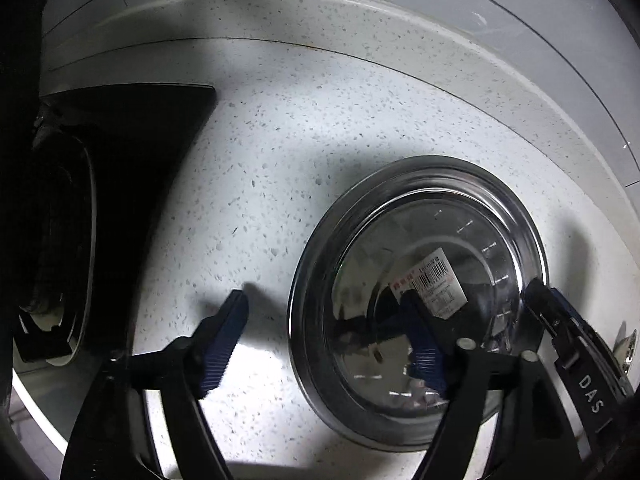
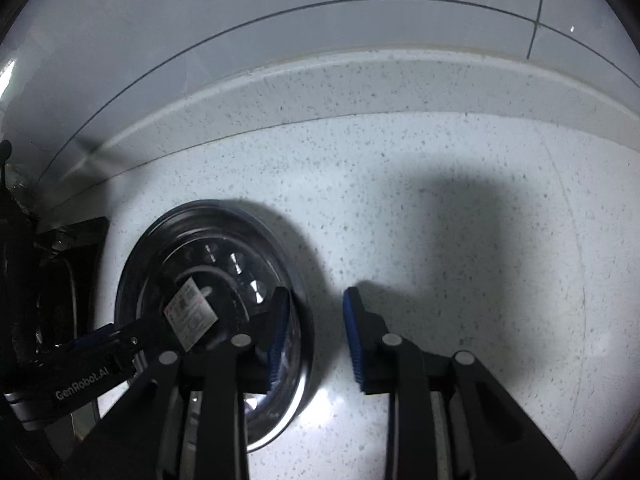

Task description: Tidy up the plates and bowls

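A shiny steel bowl (image 1: 400, 408) with a barcode label (image 1: 434, 280) inside rests upright on the speckled white counter (image 1: 300, 140). My left gripper (image 1: 322, 296) is open wide and straddles the bowl's left rim, with one finger over the counter and the other inside the bowl. In the right wrist view my right gripper (image 2: 316, 292) is open across the opposite rim of the bowl (image 2: 208, 240), and its pads stand clear of the metal. Each gripper shows at the edge of the other's view.
A black stove top (image 1: 132, 152) with a burner lies left of the bowl, also seen as the stove top (image 2: 80, 240). A raised speckled ledge (image 2: 360, 80) and a tiled wall (image 2: 280, 8) close off the far side. Counter stretches to the right of the bowl.
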A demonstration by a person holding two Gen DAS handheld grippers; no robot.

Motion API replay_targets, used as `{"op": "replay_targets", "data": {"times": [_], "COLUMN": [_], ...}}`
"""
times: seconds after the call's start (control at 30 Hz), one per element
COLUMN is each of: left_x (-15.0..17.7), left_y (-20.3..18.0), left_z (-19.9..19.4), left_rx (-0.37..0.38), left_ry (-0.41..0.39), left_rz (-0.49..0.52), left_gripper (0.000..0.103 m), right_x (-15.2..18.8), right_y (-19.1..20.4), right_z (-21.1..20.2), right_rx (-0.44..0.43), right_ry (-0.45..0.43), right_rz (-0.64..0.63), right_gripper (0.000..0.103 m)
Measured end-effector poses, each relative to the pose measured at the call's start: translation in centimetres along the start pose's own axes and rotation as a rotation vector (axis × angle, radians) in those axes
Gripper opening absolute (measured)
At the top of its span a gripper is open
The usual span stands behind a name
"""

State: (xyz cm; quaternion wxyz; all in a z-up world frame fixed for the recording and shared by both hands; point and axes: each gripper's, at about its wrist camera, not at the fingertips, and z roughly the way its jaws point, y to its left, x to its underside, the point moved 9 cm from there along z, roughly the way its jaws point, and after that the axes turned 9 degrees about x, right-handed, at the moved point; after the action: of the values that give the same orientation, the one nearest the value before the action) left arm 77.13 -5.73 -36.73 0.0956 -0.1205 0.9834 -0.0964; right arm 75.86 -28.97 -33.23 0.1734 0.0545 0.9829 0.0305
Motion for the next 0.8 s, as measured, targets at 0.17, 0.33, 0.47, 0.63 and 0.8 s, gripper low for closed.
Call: {"op": "replay_targets", "data": {"times": [0.17, 0.33, 0.47, 0.63, 0.8], "left_x": [-0.6, -1.0, -2.0, -1.2, -0.9], "left_y": [-0.2, 0.3, 1.0, 1.7, 1.4], "left_z": [0.7, 0.9, 1.4, 1.0, 0.9], "left_rx": [-0.03, -0.048, -0.051, -0.055, -0.051], "left_ry": [0.008, 0.003, -0.006, -0.013, -0.01], "left_rz": [0.025, 0.017, 0.002, -0.002, 0.015], "left_gripper": [0.09, 0.095, 0.101, 0.102, 0.102], "right_x": [-0.4, -0.7, -0.8, -0.8, -0.7], "right_y": [1.1, 0.9, 0.2, -0.7, -0.9], "right_z": [-0.1, 0.1, -0.2, -0.6, -0.3], "right_rx": [-0.001, 0.032, 0.047, 0.066, 0.066], "right_ry": [0.006, -0.008, -0.034, -0.036, -0.056], "right_rz": [-0.037, -0.036, -0.021, -0.033, -0.041], "right_gripper": [0.057, 0.064, 0.069, 0.077, 0.082]}}
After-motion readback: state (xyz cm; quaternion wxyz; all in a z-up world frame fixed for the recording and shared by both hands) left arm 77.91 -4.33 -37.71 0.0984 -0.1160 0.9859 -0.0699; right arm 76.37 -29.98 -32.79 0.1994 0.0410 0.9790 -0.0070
